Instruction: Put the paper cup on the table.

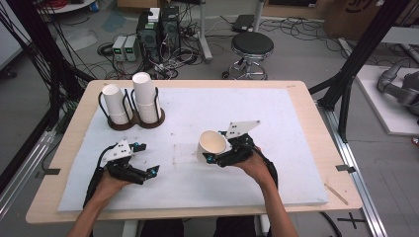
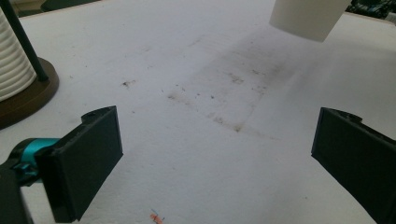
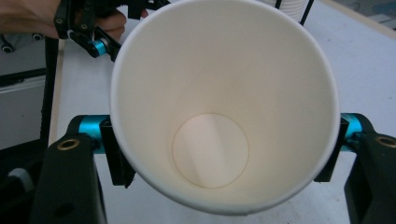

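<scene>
A white paper cup (image 1: 212,144) hangs tilted above the middle of the white mat, its mouth facing up and towards me, and my right gripper (image 1: 217,147) is shut on it. In the right gripper view the empty cup (image 3: 224,107) sits between the two black pads (image 3: 114,156), which press on its sides. My left gripper (image 1: 147,159) rests low over the mat at the front left, open with nothing between its jaws. Its own view has the left gripper (image 2: 215,158) spread wide over bare stained mat, with the held cup (image 2: 308,18) at the top right.
A brown two-slot cup holder (image 1: 148,122) with two stacks of white cups (image 1: 143,94) stands at the mat's back left; its base (image 2: 32,93) is close to the left gripper. The white mat (image 1: 276,113) covers most of the wooden table (image 1: 316,128). A stool (image 1: 252,47) stands behind.
</scene>
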Action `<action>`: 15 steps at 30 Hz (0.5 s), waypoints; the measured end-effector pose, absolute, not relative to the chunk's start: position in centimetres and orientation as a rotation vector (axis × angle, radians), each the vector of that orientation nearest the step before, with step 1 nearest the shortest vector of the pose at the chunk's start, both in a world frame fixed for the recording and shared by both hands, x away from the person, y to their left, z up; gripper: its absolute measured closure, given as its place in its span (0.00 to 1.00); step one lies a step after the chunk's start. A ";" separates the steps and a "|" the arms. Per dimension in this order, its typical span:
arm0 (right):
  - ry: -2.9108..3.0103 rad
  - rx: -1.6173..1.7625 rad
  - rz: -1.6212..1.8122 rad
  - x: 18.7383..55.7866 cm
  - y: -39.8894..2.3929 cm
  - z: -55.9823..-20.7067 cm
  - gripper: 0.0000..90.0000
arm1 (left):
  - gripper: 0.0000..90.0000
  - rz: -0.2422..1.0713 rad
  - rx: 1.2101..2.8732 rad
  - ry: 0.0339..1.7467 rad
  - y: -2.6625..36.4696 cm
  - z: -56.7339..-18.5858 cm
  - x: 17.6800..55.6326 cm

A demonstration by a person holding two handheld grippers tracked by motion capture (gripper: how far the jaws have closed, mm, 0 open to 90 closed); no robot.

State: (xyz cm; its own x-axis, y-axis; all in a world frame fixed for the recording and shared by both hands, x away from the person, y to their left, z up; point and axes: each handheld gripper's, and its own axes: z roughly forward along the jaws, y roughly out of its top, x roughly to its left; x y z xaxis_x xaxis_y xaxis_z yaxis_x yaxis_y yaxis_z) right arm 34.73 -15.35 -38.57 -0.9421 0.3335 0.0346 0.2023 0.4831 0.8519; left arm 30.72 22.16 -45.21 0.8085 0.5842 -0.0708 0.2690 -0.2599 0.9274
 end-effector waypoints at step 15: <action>2.685 0.492 1.266 35.8 -12.4 -40.4 0.31 | 0.02 0.349 1.861 0.647 22.1 -45.2 30.7</action>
State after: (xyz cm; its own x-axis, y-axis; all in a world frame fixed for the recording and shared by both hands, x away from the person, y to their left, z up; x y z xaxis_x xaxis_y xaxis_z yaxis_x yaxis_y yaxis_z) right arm 35.79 -12.43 -40.45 -0.9379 0.3463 0.0189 0.2348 0.5940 0.7694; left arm 30.69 22.06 -45.22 0.8087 0.5847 -0.0641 0.2678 -0.2690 0.9251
